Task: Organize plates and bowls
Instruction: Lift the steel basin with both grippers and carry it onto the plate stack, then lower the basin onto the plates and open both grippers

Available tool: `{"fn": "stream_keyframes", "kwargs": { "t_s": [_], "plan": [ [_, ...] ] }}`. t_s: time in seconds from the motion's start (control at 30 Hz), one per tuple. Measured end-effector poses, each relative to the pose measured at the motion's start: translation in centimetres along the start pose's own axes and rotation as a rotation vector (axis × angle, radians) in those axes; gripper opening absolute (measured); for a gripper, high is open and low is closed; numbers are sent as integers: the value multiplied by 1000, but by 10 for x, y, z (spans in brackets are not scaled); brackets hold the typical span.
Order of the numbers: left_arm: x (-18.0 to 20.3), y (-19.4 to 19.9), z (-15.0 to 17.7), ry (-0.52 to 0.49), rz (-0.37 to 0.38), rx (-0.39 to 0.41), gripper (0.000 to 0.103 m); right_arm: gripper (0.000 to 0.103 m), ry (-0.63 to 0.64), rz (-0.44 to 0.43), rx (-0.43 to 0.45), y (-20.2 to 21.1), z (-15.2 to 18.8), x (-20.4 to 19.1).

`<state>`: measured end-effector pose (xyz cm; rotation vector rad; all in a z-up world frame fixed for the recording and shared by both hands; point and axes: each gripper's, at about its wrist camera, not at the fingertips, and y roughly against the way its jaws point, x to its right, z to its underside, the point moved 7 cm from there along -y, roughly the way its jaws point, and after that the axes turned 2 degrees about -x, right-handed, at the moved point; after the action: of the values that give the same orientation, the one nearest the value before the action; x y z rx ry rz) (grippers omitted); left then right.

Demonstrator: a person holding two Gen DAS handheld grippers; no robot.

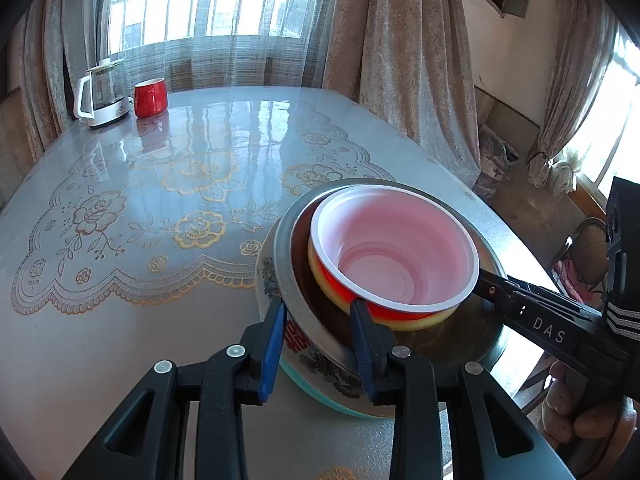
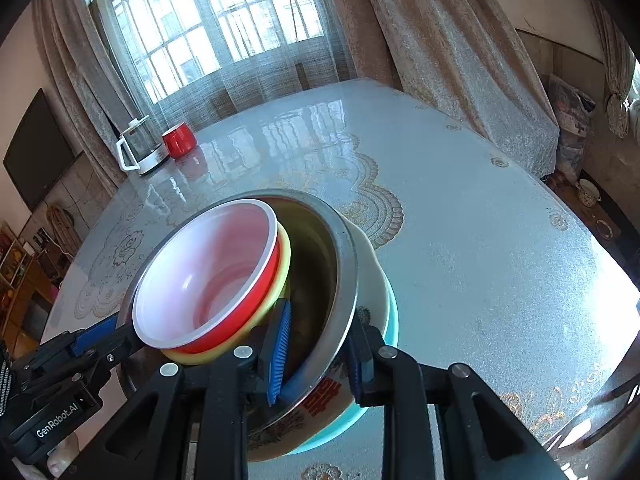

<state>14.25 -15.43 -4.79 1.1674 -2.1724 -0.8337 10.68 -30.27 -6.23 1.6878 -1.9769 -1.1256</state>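
A nested stack of bowls is at the table's near right edge. A red bowl (image 1: pixel 394 248) with a white inside lies tilted in a yellow bowl (image 1: pixel 416 322). Both lie in a steel bowl (image 1: pixel 288 264), which sits in a white patterned bowl (image 1: pixel 320 360) over a teal one (image 1: pixel 340 402). My left gripper (image 1: pixel 319 306) is shut on the near-left walls, one blue pad outside and one inside the steel bowl. My right gripper (image 2: pixel 320 314) clamps the steel bowl (image 2: pixel 340 264) and the patterned bowl (image 2: pixel 328 398) from the opposite side. I cannot tell whether the stack touches the table.
A glass kettle (image 1: pixel 100 96) and a red mug (image 1: pixel 149 97) stand at the far left corner of the glossy flowered table (image 1: pixel 180 184). The table edge runs close on the right, with a chair (image 1: pixel 588 252) beyond it. A hand (image 1: pixel 580 412) holds the right gripper.
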Motion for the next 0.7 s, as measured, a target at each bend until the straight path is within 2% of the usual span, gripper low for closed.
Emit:
{"fn": "stream_keyframes", "kwargs": {
  "t_s": [0.33,0.4,0.47,0.7],
  "plan": [
    [4,8,4,-6,-4,14,33,27,12,31,43,13,-1,7],
    [5,9,5,-12,-10,16,33,21,40,39,50,14,0,2],
    [5,10,6,-14,-13,18,32,21,54,59,57,14,0,1],
    [7,11,7,-21,-26,23,33,22,36,40,51,13,-1,4]
  ]
}}
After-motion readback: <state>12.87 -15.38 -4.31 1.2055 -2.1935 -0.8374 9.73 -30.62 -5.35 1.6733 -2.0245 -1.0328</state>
